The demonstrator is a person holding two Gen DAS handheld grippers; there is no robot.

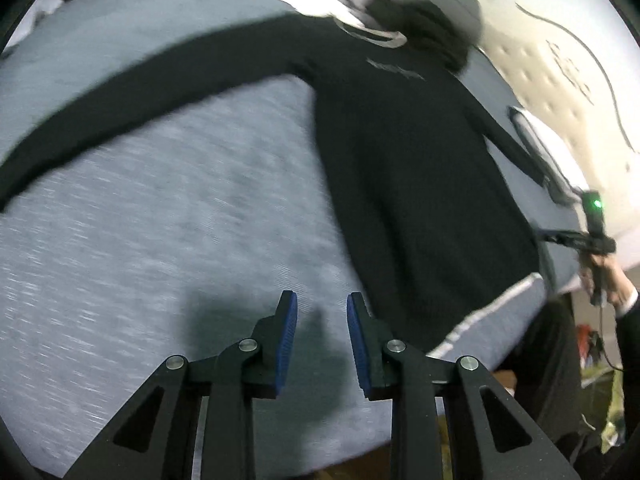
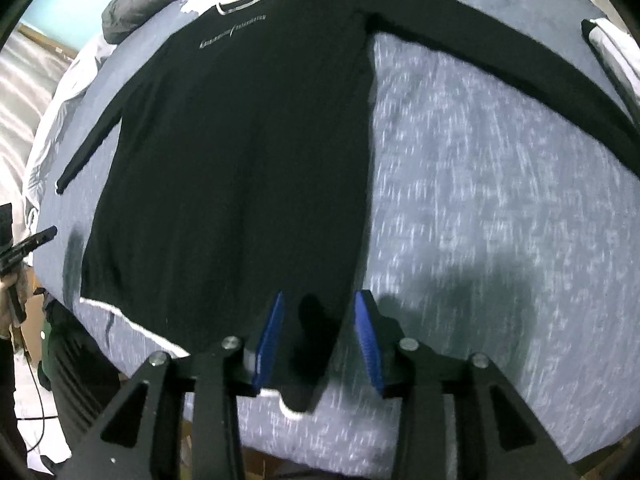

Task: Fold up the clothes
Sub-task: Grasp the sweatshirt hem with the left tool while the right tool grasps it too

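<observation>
Left gripper [image 1: 322, 312] wide apart, blue pads empty, hanging over bare grey-blue bedcover [image 1: 160, 220] beside garment's hem. Right gripper [image 2: 319, 312] also wide, holding nothing, poised above hem edge of black long-sleeved top [image 2: 240, 152]. Top lies flat on bed, sleeves spread outward, pale lettering across chest, neck toward far side. Rumpled white and grey bedding [image 2: 132, 4] beyond collar
</observation>
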